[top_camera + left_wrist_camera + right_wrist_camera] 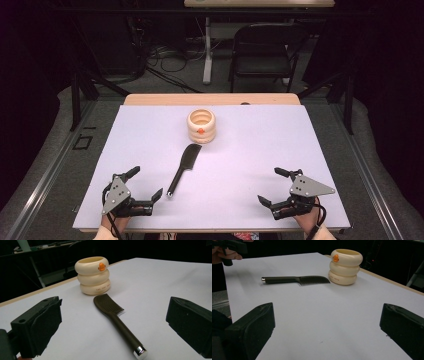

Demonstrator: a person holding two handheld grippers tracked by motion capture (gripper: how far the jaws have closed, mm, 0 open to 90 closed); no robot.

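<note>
While both claws rest wide open and empty at the near edge of the white worktop point(280, 135), left claw point(146, 184) and right claw point(274, 186), a black knife point(183, 167) lies between them, blade tip just beside a cream ringed cup point(201, 126) whose orange mark and small print are unreadable.

Surface point(260, 150): white, with bare stretches on both flanks and along the near edge.
Middle obstacles: cream ringed cup point(201, 126) stands upright toward the far side; black knife point(183, 168) lies flat just in front of it, handle pointing nearer.
Left gripper point(145, 183): jaws spread wide, knife handle near its right.
Right gripper point(273, 186): jaws spread wide, bare surface ahead.
</note>
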